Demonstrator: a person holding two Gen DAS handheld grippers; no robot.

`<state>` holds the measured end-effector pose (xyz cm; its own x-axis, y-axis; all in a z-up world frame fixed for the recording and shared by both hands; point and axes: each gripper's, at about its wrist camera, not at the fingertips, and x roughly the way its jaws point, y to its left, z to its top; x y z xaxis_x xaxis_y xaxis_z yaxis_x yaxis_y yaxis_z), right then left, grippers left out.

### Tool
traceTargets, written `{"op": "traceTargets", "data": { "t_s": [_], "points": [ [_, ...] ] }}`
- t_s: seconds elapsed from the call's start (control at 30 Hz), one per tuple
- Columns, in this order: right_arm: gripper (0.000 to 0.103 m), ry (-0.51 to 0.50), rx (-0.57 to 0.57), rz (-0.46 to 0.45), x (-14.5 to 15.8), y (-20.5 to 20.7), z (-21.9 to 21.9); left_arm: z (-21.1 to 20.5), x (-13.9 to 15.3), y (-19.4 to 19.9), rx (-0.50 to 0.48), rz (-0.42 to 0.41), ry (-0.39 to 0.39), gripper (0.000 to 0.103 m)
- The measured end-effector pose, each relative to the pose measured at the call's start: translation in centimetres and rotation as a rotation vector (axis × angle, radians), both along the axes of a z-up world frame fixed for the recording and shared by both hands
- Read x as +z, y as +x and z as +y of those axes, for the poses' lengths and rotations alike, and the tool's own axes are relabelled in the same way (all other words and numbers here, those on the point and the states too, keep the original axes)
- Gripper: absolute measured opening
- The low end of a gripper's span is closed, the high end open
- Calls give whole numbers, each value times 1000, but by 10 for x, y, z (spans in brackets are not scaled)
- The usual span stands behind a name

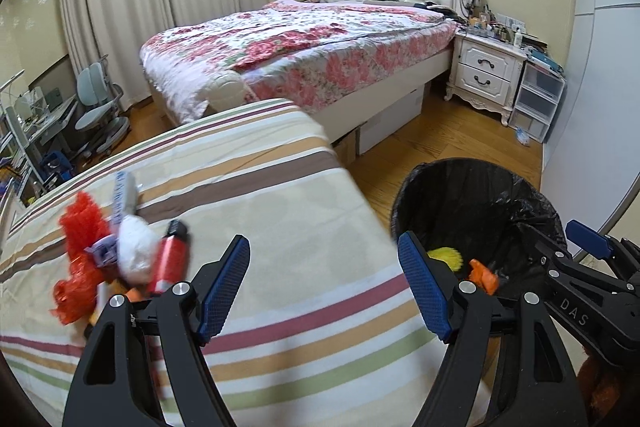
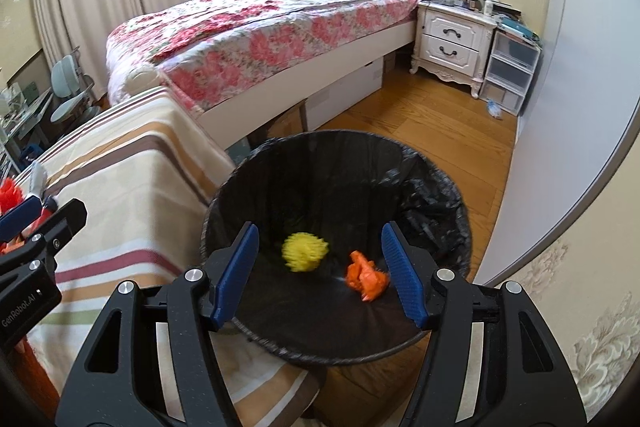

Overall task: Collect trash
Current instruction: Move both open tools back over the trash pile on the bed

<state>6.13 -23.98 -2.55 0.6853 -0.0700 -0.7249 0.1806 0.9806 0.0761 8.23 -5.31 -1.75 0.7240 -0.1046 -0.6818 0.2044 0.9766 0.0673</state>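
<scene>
Two claws are standing open and empty: the right claw [image 2: 318, 273] is hovering over the lined trash bin [image 2: 424, 183] at centre frame, the left claw [image 1: 324, 285] over the striped tabletop [image 1: 280, 187], lower centre.

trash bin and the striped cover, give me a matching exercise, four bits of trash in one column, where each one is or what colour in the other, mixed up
Things:
1. yellow ball
2. red lighter
3. white wad
4. orange scrap

Places:
A. on the striped cover, between the red mesh and the lighter
B. in the trash bin, nearer the right gripper's right finger
C. on the striped cover, nearest the left gripper
D. in the trash bin, nearer the right gripper's left finger

Pairs: 1-D, 2-C, 3-A, 4-B
</scene>
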Motion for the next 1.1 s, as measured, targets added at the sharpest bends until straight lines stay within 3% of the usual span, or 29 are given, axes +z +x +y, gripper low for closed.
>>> {"op": "traceTargets", "data": {
  "t_s": [0.33,0.63,1.0,1.1],
  "points": [
    [62,10,146,5,4,-14,69,77,6,-37,123,-10,1,74],
    [63,-7,262,17,3,-23,127,141,-7,-53,256,29,-5,74],
    [63,-16,286,30,-1,-22,144,161,-21,-54,280,63,-22,74],
    [63,-17,286,29,0,-21,144,166,-22,-54,285,71,-32,69]
  ]
}}
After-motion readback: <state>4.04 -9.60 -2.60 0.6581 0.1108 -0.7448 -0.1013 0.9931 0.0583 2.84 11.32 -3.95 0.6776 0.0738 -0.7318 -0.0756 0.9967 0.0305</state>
